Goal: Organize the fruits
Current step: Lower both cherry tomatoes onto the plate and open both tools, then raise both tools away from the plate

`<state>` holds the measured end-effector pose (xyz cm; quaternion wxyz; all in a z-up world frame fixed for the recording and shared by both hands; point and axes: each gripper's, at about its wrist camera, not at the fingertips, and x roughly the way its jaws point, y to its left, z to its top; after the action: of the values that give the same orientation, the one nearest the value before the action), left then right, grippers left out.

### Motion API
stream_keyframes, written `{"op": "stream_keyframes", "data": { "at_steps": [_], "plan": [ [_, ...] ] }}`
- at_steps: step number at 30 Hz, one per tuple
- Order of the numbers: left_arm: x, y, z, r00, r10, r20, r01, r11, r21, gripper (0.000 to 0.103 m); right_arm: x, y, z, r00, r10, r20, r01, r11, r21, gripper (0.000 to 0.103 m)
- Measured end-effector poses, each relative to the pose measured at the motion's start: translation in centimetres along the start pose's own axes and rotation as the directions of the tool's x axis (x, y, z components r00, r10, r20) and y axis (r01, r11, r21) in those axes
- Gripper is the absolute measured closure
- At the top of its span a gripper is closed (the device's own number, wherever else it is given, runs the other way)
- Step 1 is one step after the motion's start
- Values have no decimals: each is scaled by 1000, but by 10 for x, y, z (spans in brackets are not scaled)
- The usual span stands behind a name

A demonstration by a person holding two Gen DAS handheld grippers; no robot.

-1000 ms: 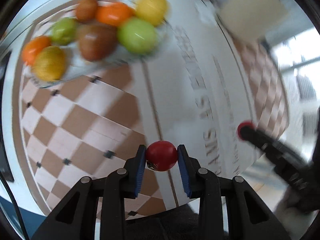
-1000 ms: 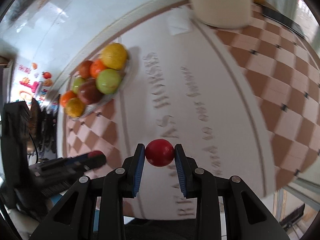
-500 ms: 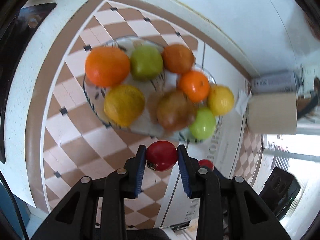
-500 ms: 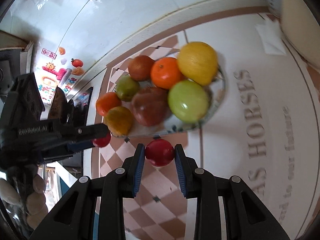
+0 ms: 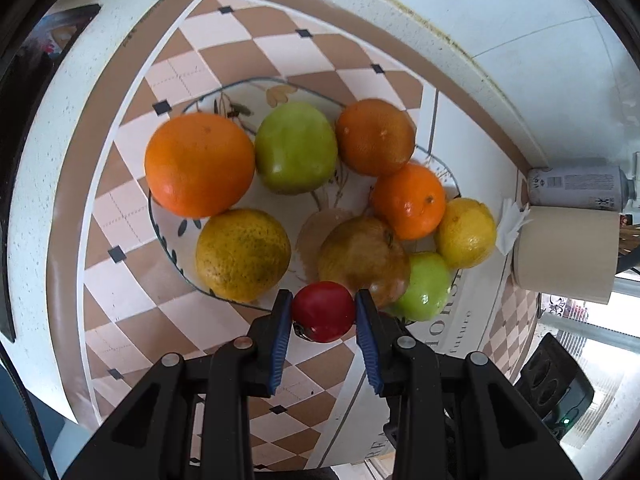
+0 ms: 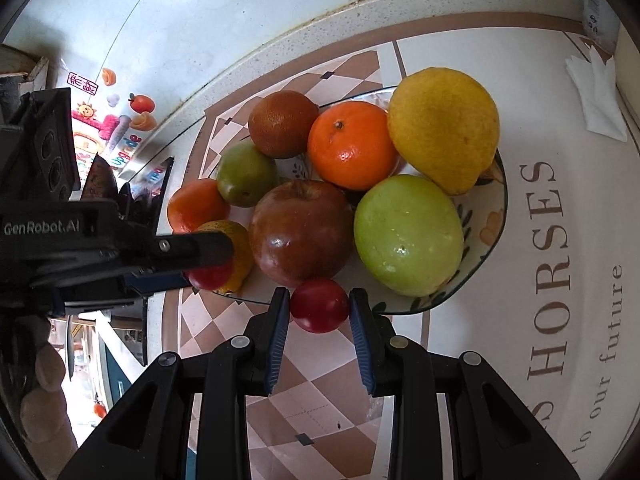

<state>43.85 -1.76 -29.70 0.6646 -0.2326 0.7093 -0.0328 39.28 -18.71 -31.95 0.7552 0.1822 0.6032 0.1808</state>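
A glass fruit plate [image 5: 240, 98] [image 6: 486, 236] holds several oranges, green apples, a lemon and a brown-red apple [image 6: 302, 232]. My left gripper [image 5: 323, 312] is shut on a small red fruit [image 5: 323, 312] at the plate's near edge, beside a yellow-green orange [image 5: 243, 254]. My right gripper [image 6: 319, 306] is shut on another small red fruit [image 6: 319, 306] at the plate's near rim, just below the brown-red apple. The left gripper with its red fruit [image 6: 210, 274] also shows in the right wrist view at the plate's left edge.
The plate sits on a checkered mat [image 5: 120, 300] with lettering, on a white counter against a wall. A beige roll [image 5: 566, 254], a spray can [image 5: 576, 188] and a white tissue [image 6: 596, 96] lie past the plate. A black box [image 5: 554, 388] is nearby.
Both grippers have moved in toward the plate, each still holding its red fruit. The plate now looms larger and the fruits sit at its near rim.
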Motion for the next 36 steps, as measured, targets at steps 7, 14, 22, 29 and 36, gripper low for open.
{"op": "stream_keyframes", "data": {
  "at_steps": [7, 14, 22, 29, 36],
  "plan": [
    [9, 7, -2, 1000, -1, -14, 0, 998, -68, 74, 1, -6, 1, 1000, -6, -8, 6, 1000, 0, 70],
    [12, 19, 1, 1000, -5, -27, 2, 992, -123, 68, 1, -4, 4, 1000, -12, -17, 12, 1000, 5, 60],
    [-1, 22, -14, 1000, 20, -14, -22, 995, -96, 66, -14, -2, -1, 999, -24, -28, 24, 1000, 8, 47],
    [-27, 8, -51, 966, 234, 112, -244, 966, 88, 36, -67, 3, -7, 981, -191, 39, 193, 981, -30, 24],
    [-56, 10, -81, 915, 322, 242, -362, 921, 143, 5, -104, 27, -17, 940, -324, 104, 333, 938, -93, 8]
  ]
}}
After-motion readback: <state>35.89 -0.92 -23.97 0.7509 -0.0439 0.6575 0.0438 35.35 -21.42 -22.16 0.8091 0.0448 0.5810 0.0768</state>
